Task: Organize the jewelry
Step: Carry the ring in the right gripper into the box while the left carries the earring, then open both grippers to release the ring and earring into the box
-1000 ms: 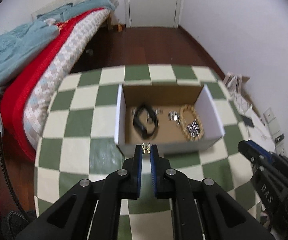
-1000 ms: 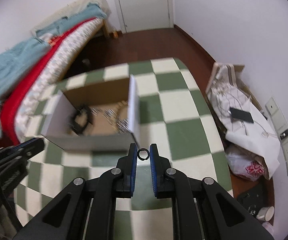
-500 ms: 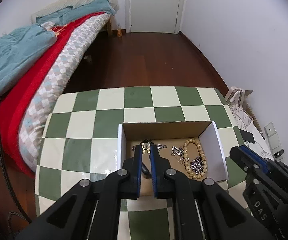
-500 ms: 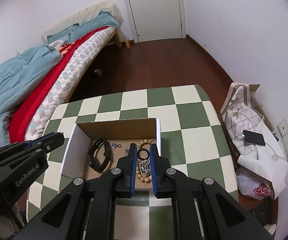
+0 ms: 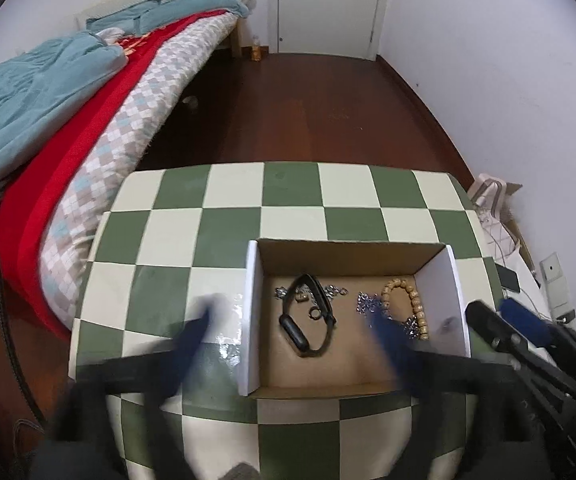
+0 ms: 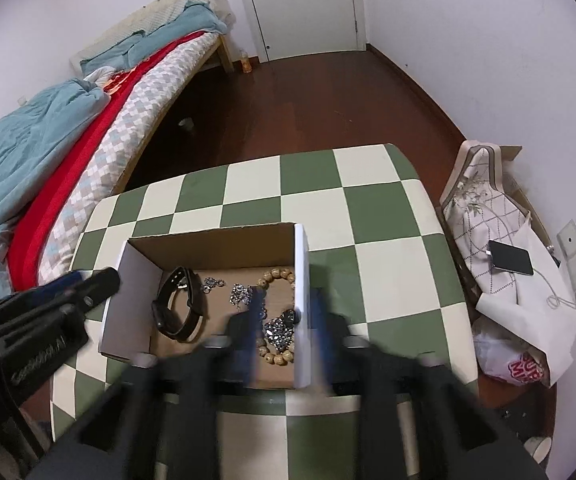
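An open cardboard box (image 5: 253, 312) (image 6: 302, 272) stands on the green-and-white checkered table (image 5: 207, 240). In it lie a black watch band (image 5: 308, 328) (image 6: 179, 308), a small ring (image 5: 315, 314), silver chains (image 5: 370, 304) (image 6: 239, 294), a wooden bead bracelet (image 5: 408, 300) (image 6: 277, 276) and a dark sparkly piece (image 6: 279, 330). My left gripper (image 5: 292, 332) is wide open above the box, blurred, holding nothing. My right gripper (image 6: 285, 320) is open, blurred, its fingers astride the box's right wall. Each gripper shows at the edge of the other view.
A bed (image 5: 87, 100) with a red and teal blanket stands to the left. A closed white door (image 5: 328, 4) is at the back. Bags and a phone (image 6: 510, 262) lie on the floor to the right of the table.
Both grippers have opened. The gold piece held by the left and the small black ring held by the right have left the fingers. Both views have risen above the box.
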Motion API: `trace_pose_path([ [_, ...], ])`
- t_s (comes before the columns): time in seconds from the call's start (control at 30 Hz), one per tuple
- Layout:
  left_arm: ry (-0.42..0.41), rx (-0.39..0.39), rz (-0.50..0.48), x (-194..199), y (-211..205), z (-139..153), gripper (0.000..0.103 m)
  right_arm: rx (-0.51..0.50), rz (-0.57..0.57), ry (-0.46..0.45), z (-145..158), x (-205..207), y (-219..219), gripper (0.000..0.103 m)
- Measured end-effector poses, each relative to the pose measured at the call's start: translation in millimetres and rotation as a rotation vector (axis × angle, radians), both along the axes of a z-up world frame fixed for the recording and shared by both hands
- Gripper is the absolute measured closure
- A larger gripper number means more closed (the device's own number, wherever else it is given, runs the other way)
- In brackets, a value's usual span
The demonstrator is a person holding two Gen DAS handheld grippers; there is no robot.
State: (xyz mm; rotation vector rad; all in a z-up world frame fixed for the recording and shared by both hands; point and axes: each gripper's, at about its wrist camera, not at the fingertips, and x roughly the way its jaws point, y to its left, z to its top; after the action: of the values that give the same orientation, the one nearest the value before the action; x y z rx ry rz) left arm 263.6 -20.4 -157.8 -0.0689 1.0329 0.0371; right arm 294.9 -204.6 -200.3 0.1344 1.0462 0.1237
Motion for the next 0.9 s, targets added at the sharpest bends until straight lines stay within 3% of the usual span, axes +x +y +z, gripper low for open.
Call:
trace_pose_path([
  [0.03, -0.011, 0.0, 0.009, -1.7, 2.2, 2.8, 0.007, 0.002, -0.001, -0.001, 1.8, -0.3, -0.7, 0.038],
  [0.17, -0.011, 0.025, 0.027, -4.9, 6.5, 7.8, 0.0, 0.003, -0.017, -0.003, 8.6, -2.3, -6.2, 0.033],
  [0.23, -0.015, 0.048, 0.035, -6.6, 8.4, 10.2, 0.0, -0.025, -0.017, 0.003, 12.5, -3.4, -5.8, 0.014],
  [0.3, -0.013, 0.064, 0.037, -8.0, 11.0, 12.7, 0.0, -0.061, -0.024, 0.018, 15.6, -3.8, -4.4, 0.004],
  [0.5, 0.026, 0.109, 0.04, -16.3, 18.0, 20.4, 0.0, -0.156, -0.045, 0.073, 24.8, -14.9, -6.2, 0.001],
  [0.73, 0.074, 0.11, 0.021, -52.5, 19.2, 40.4, 0.0, -0.15, -0.064, 0.105, 49.0, -46.4, -12.0, 0.001],
  [0.9, 0.046, 0.081, 0.024, -89.5, 23.4, 70.0, 0.0, -0.151, -0.053, 0.088, 81.0, -84.1, -8.7, 0.001],
])
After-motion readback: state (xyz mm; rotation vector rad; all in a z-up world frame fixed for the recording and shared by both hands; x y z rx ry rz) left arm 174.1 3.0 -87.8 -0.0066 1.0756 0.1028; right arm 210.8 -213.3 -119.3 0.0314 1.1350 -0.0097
